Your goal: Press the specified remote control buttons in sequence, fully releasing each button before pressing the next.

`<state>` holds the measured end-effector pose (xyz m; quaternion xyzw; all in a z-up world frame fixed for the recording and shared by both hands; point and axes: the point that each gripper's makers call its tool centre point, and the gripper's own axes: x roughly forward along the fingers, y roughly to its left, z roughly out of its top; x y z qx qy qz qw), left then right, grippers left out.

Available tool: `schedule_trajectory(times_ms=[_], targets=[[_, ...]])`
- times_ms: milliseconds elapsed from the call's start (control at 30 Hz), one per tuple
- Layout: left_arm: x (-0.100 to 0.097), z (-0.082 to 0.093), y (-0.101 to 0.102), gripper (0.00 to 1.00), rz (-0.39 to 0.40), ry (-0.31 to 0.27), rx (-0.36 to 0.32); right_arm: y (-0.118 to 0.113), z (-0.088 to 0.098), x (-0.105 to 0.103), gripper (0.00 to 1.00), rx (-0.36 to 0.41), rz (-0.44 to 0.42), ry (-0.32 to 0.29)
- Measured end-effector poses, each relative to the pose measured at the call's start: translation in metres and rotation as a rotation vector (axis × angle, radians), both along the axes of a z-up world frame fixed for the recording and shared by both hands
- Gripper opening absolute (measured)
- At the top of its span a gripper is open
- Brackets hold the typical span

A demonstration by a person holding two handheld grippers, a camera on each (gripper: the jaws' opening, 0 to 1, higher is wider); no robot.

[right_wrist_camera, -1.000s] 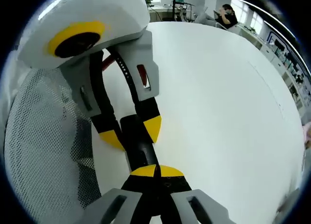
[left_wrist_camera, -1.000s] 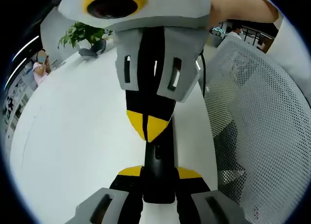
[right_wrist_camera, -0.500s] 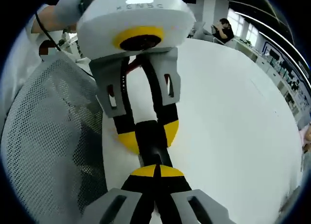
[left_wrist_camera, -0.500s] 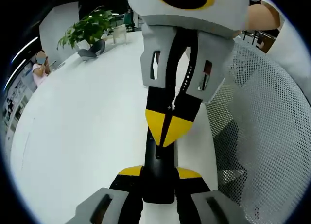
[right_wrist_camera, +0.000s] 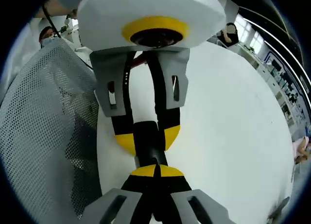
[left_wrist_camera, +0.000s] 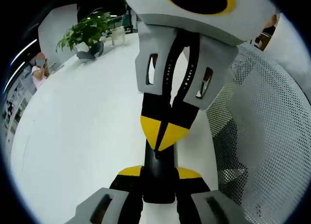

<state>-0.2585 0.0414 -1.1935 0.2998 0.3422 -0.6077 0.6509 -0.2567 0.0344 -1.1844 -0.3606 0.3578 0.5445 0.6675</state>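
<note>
Your left hand-held gripper (left_wrist_camera: 156, 178) has its yellow-tipped jaws clamped on either side of the slim black plastic remote control (left_wrist_camera: 158, 173), holding its near end above the white desk (left_wrist_camera: 77, 136). Just beyond that grip, your right hand-held gripper (left_wrist_camera: 162, 136) comes in nose-first, its two yellow tips pressed together into a single point that rests on the remote's top face, or hangs a hair above it; contact itself cannot be made out.

From the right gripper view the same meeting reads in reverse: the closed right hand-held gripper (right_wrist_camera: 155, 171) sits on the black remote control (right_wrist_camera: 148, 146), and beyond it the left hand-held gripper (right_wrist_camera: 147, 136) grips the remote from both sides. The buttons are hidden under the jaws in both views, so which one is under the point cannot be told.

In my judgement you are in the middle of a press, or at the brink of one. The next move calls for a clean lift of the right tips off the remote until the button is fully freed, then a short shift along the remote's length to the next button, with the left grip kept steady.

Beside the remote stands a white mesh chair back (left_wrist_camera: 262, 136), against the desk edge. Far beyond the remote, at the desk's distant end, is a green leafy potted plant (left_wrist_camera: 85, 32).
</note>
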Motion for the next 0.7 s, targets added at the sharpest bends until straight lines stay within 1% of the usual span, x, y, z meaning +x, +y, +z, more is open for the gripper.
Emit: schedule_trajectory(times_ms=[133,200,267,333,467,533,567,633,700], targets=[[0.0001,0.0001,-0.0001,0.23,0.003,0.005,0.0,-0.0015,0.0018,0.0014,0.0,0.053,-0.032,0.032],[0.0002,0.0,-0.0001,0.23,0.001,0.003,0.002,-0.0012,0.0017,0.0002,0.0,0.054,-0.032,0.026],[0.0002,0.0002,-0.0001,0.23,0.001,0.004,0.002,0.0007,0.0013,-0.001,0.0,0.031,0.015,-0.014],[0.0004,0.0001,-0.0001,0.23,0.001,0.005,-0.001,0.002,0.0012,-0.0023,0.0,0.014,0.046,-0.031],[0.0002,0.0004,0.0001,0.23,0.003,0.008,-0.008,0.003,0.001,-0.0018,0.0,0.015,0.056,-0.025],[0.0002,0.0007,0.0,0.23,0.004,0.011,-0.013,0.0047,0.0008,-0.0022,0.0,0.017,0.079,-0.031],[0.0001,0.0006,0.0003,0.23,0.006,0.013,-0.018,0.0058,-0.0001,-0.0019,0.0,0.003,0.11,-0.048],[0.0004,0.0009,0.0007,0.23,0.015,0.019,-0.033,0.0061,-0.001,-0.0021,0.0,-0.007,0.136,-0.055],[0.0008,0.0015,0.0007,0.23,0.031,0.034,-0.055,0.0055,-0.0013,-0.001,0.0,0.012,0.118,-0.033]])
